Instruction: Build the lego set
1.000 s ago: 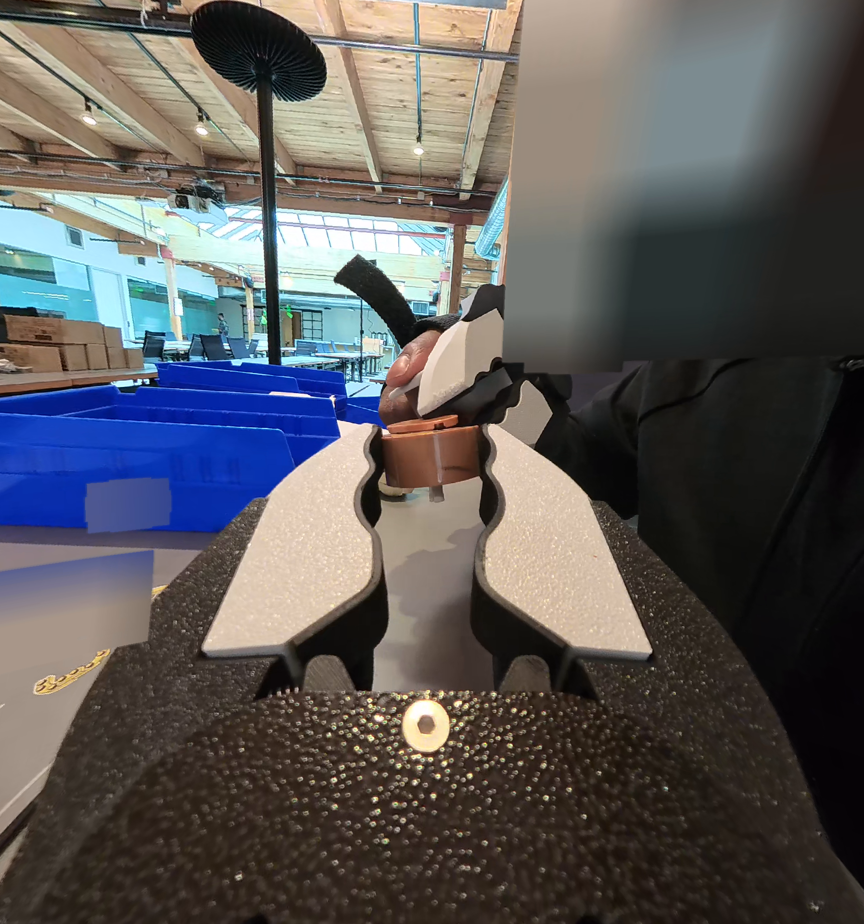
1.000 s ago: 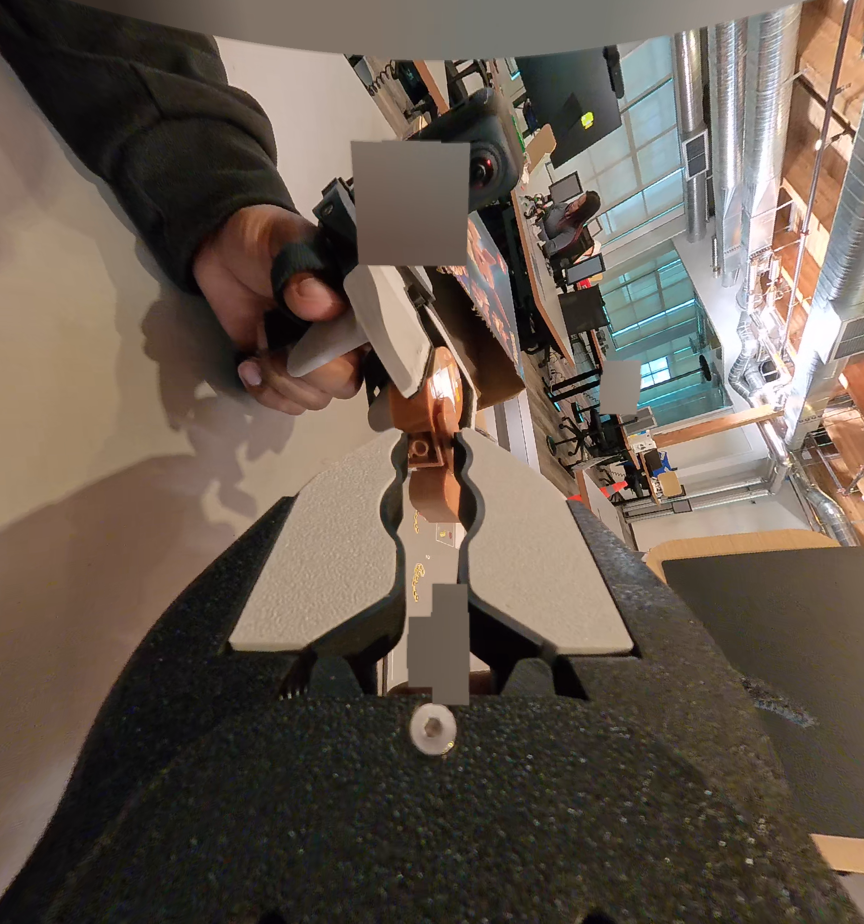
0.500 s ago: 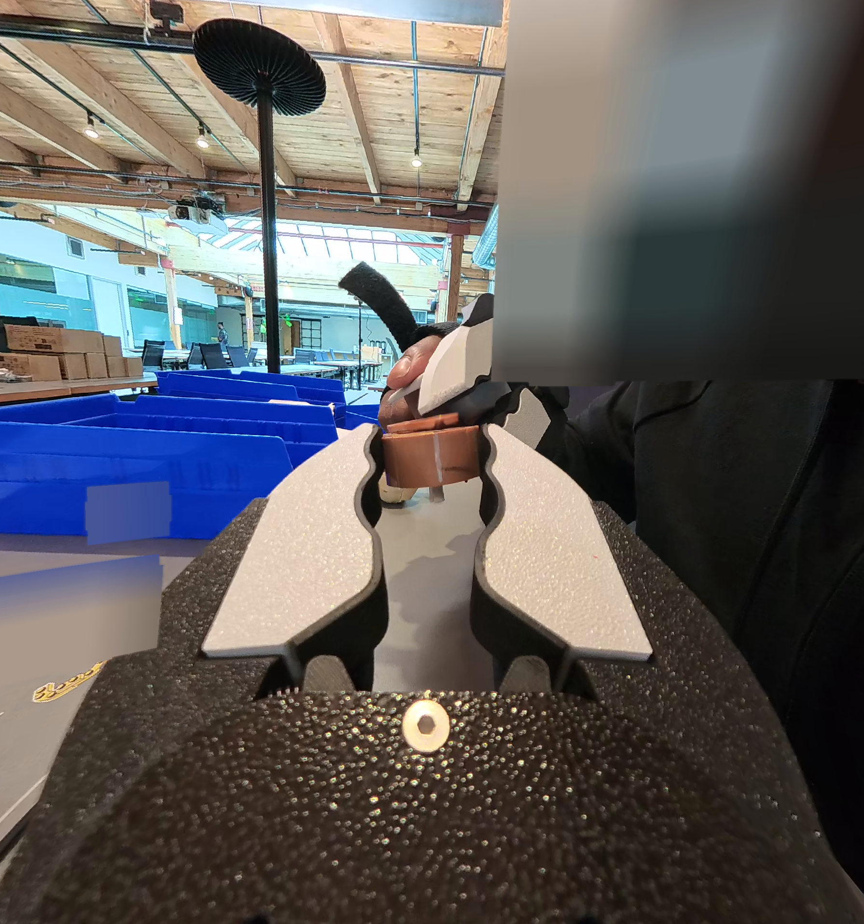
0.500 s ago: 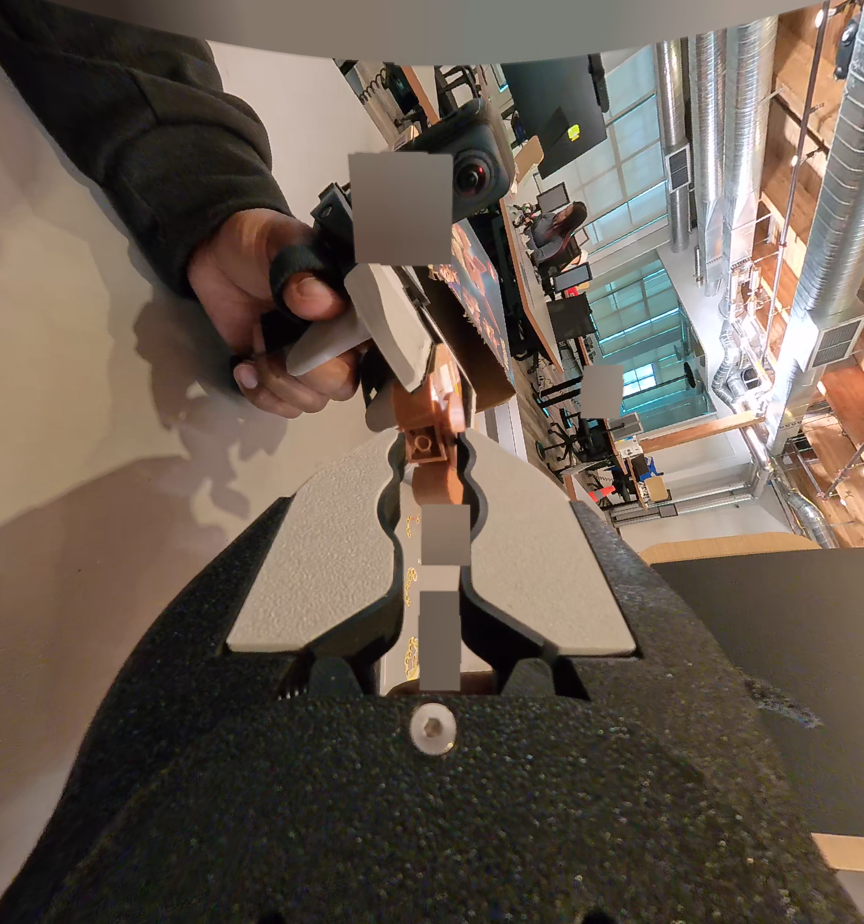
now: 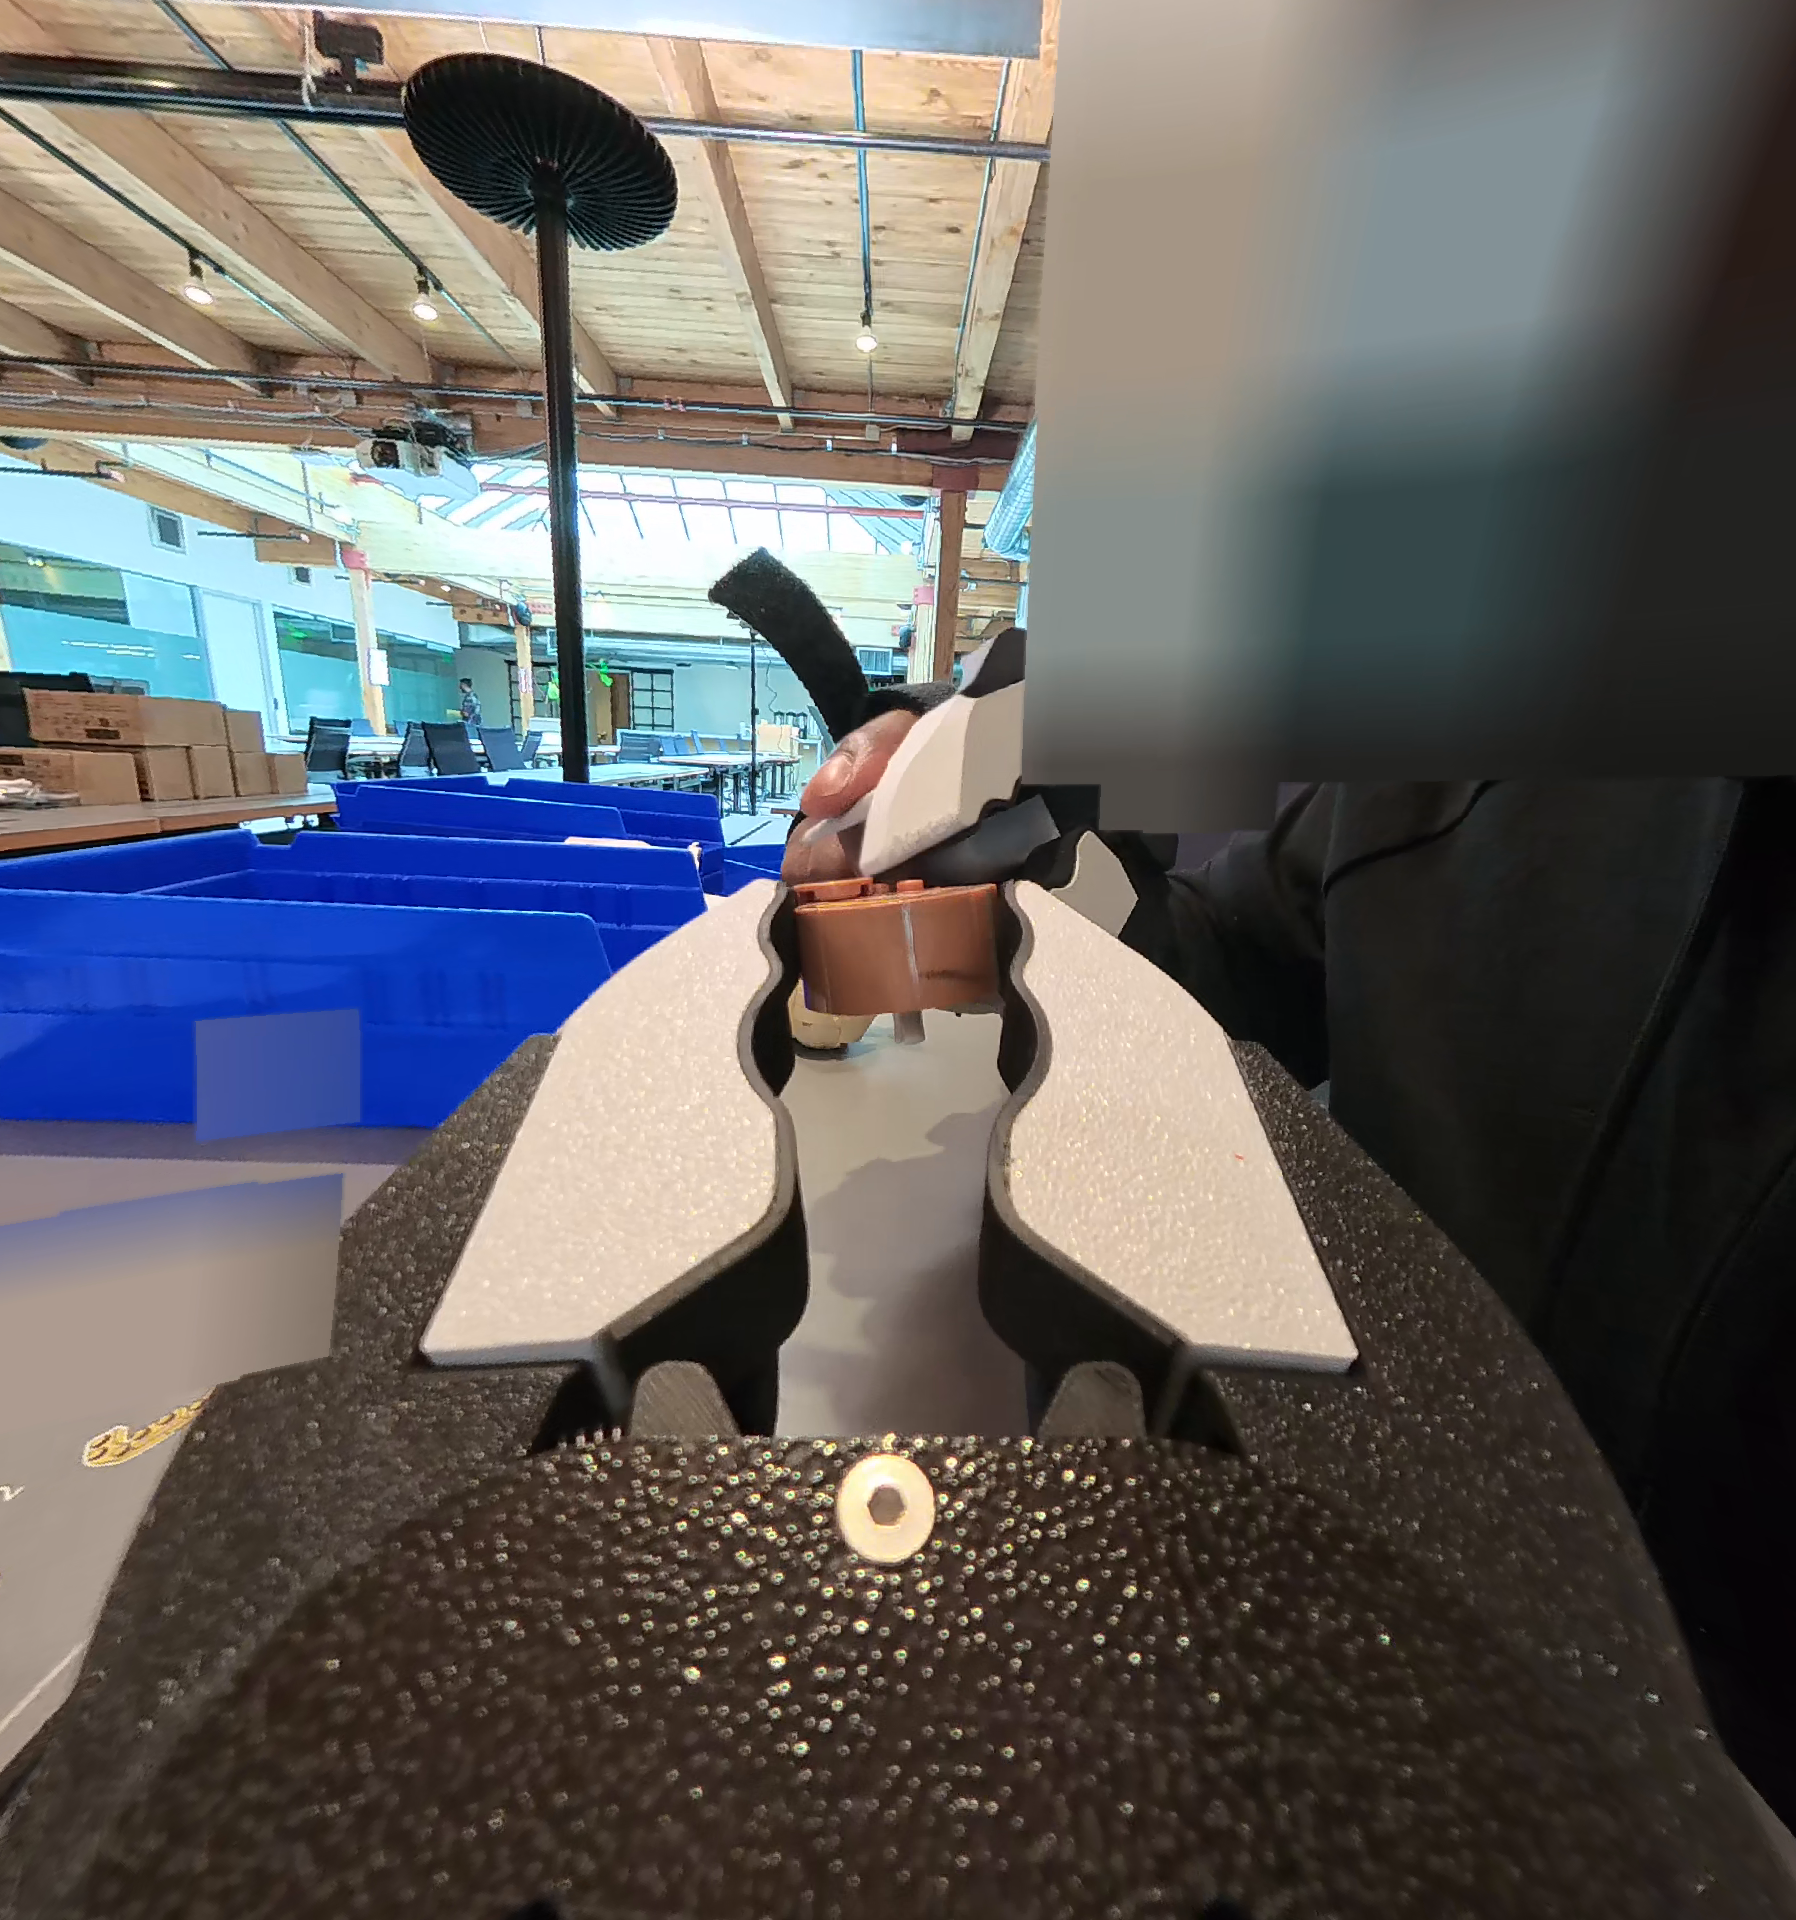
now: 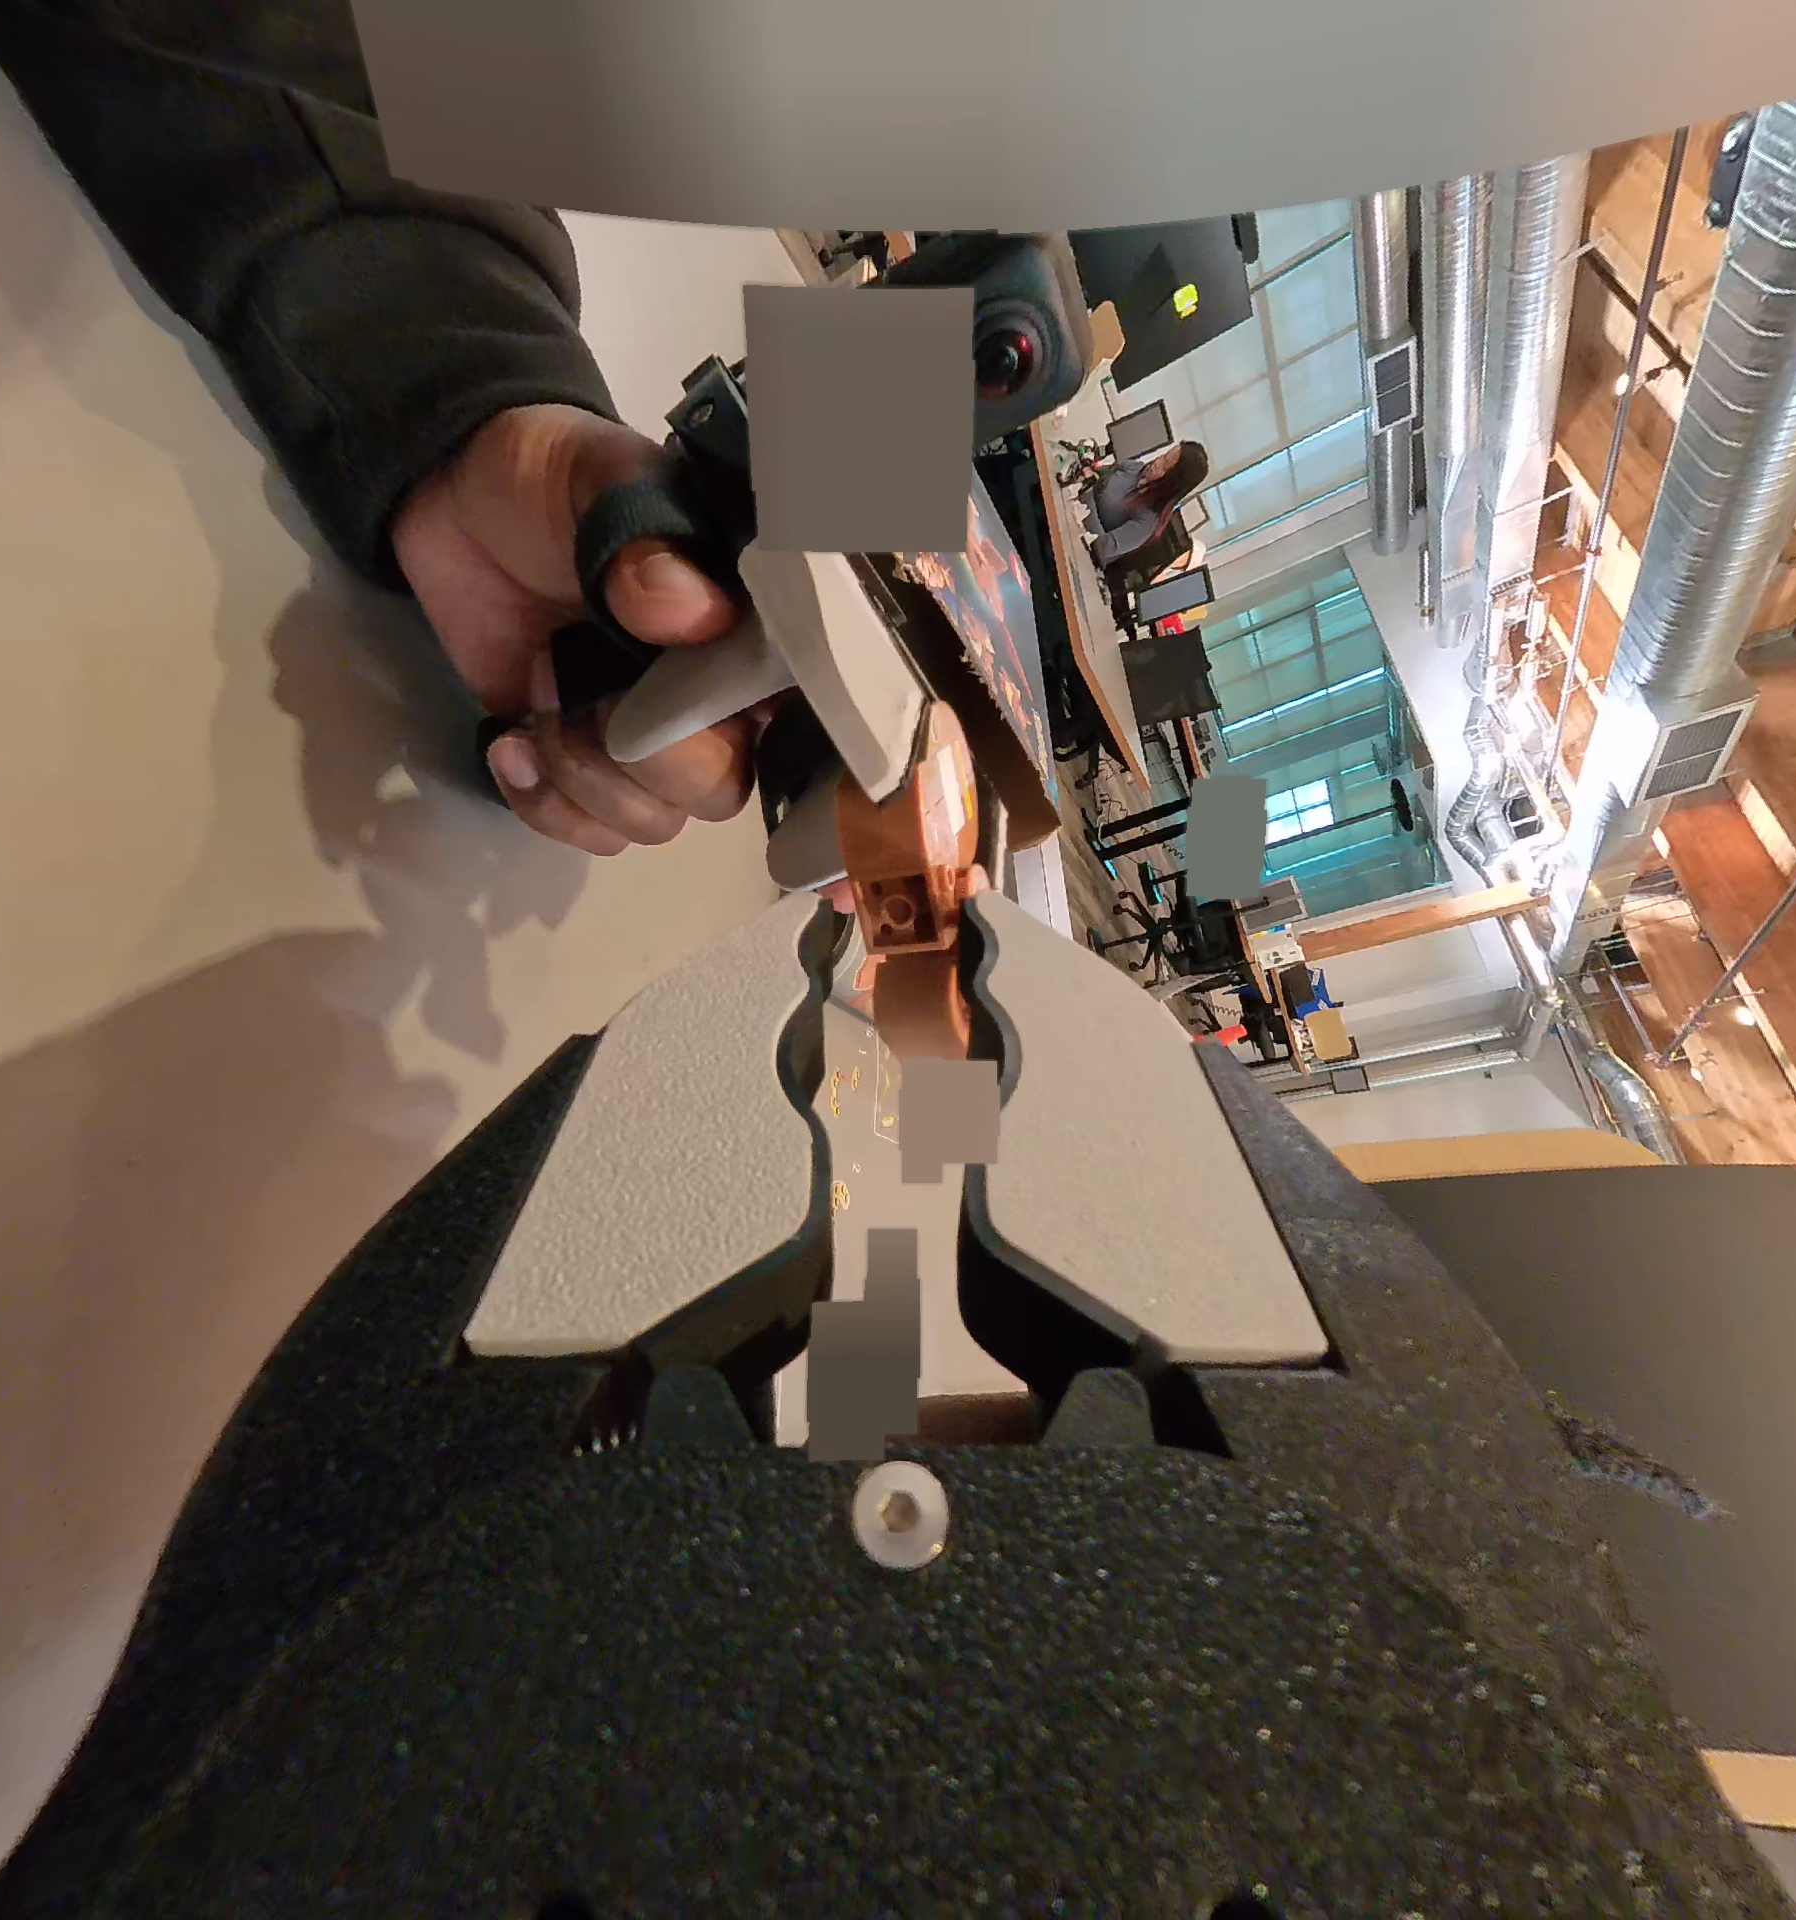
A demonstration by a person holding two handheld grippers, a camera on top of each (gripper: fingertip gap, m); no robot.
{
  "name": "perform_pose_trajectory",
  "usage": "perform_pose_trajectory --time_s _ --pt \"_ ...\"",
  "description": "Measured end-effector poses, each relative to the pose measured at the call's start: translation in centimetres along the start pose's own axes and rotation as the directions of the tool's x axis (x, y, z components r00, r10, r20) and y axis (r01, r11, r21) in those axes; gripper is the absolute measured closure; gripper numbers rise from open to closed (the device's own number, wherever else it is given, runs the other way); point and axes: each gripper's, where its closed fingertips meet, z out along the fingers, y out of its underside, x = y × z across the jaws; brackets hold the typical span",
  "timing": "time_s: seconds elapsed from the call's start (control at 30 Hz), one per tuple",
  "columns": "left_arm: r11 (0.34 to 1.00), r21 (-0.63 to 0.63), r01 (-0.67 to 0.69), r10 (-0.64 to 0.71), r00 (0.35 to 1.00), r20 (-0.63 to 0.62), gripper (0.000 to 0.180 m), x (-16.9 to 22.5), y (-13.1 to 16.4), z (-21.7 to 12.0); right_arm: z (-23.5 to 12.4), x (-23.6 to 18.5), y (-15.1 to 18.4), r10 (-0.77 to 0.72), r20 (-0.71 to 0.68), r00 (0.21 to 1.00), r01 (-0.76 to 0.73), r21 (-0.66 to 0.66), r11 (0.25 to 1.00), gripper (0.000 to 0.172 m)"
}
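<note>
Two grippers met at one brown brick assembly [image 5: 899, 945]: the left gripper [image 5: 896, 951] had both pads pressed on its rounded brown body, held above the grey table [image 5: 878, 1195], while the right gripper [image 6: 899, 925] stood narrow around a small brown brick [image 6: 899, 920] at its end, one pad seemingly clear. Judged from this, steadying the left and squeezing squarely would seat the brick best

blue bins [image 5: 281, 966] on grey table [image 5: 146, 1226] | black pole lamp [image 5: 551, 312] | cardboard boxes [image 5: 125, 743] behind
</note>
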Motion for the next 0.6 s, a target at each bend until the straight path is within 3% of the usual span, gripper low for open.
perform_pose_trajectory --time_s 0.27,0.4,0.6 --pt "0.999 0.006 -0.042 0.043 0.999 -0.017 0.145 0.5 -0.2 0.0 -0.6 0.6 -0.9 0.013 -0.012 1.0 -0.012 0.062 0.998 0.149" --pt "0.999 -0.002 -0.052 0.052 0.998 -0.044 0.145 0.9 -0.1 0.0 -0.8 1.5 0.3 0.053 -0.011 0.999 -0.052 0.018 0.998 0.145" --pt "0.997 -0.033 -0.068 0.064 0.991 -0.12 0.145 2.0 0.5 0.1 -1.7 0.2 0.2 0.238 0.225 0.945 -0.25 0.03 0.968 0.143"
